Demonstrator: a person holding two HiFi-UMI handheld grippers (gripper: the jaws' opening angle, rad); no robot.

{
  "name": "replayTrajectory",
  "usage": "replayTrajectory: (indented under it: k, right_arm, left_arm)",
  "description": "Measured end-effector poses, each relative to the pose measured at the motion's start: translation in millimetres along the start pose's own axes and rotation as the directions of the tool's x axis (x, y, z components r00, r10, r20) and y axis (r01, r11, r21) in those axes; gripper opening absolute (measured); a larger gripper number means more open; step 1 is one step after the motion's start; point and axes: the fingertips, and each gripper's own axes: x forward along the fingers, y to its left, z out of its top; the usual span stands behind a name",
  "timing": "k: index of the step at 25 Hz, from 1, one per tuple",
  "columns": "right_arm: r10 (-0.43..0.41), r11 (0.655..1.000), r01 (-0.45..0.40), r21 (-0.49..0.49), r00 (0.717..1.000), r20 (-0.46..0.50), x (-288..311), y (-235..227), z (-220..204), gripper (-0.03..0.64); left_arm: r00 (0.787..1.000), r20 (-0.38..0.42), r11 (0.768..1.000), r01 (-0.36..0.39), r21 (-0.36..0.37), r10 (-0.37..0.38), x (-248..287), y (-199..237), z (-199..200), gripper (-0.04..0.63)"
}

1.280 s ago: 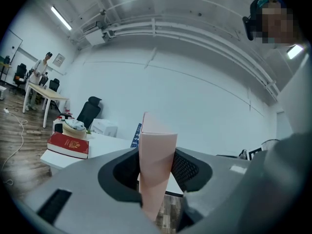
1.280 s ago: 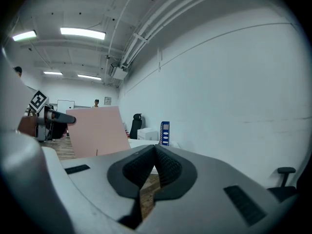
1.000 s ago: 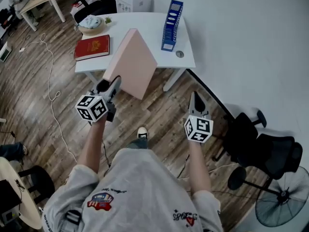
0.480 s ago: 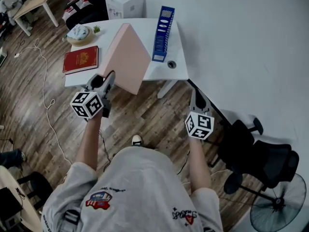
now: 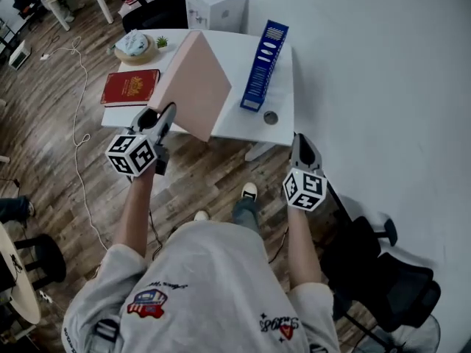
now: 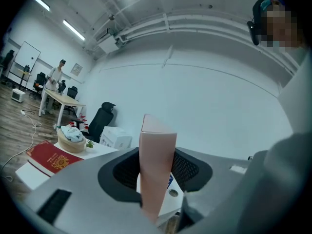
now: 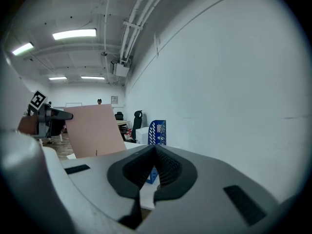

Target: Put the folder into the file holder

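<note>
Head camera looked steeply down over the white rectangular table (image 5: 232, 50), gripper cameras faced low along their jaws toward it — all three shared its top, two the upright blue slotted file holder (image 5: 263, 66).

White table (image 5: 234, 54) stands on a wood-plank floor (image 5: 59, 123). Near its left edge lies a red book (image 5: 130, 87), with a bowl (image 5: 135, 46) and a tiny plant (image 5: 161, 42) behind it. A white box (image 5: 215, 4) sits at the far edge; on the right the blue file holder (image 5: 265, 65) stands upright, with a small round disc (image 5: 271, 118) just beside it at the near corner.
</note>
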Motion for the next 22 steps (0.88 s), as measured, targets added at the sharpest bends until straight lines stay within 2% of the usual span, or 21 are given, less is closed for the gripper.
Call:
replayTrajectory:
  k: [4,10,14,22]
  right_arm:
    - [0.087,0.996,-0.087,-0.017,0.996,0.005,56,-21,12,0.002]
    - [0.206,0.978,-0.205,-0.035,0.978,0.021,122,-52,41,0.002]
    - [0.247,0.969,-0.247,-0.026,0.969,0.022,156,-76,46,0.002]
    - [0.322,0.947,-0.322,-0.003,0.946,0.013,186,-102,43,0.002]
  left_arm:
    - [0.996,0.041,0.997,-0.073,-0.006,0.073,24,-1,6,0.17]
    - [0.98,0.094,0.984,-0.177,0.001,0.176,55,-13,25,0.17]
    - [0.97,0.12,0.977,-0.213,0.002,0.212,74,-25,32,0.17]
    - [0.95,0.155,0.961,-0.277,0.016,0.272,95,-46,41,0.17]
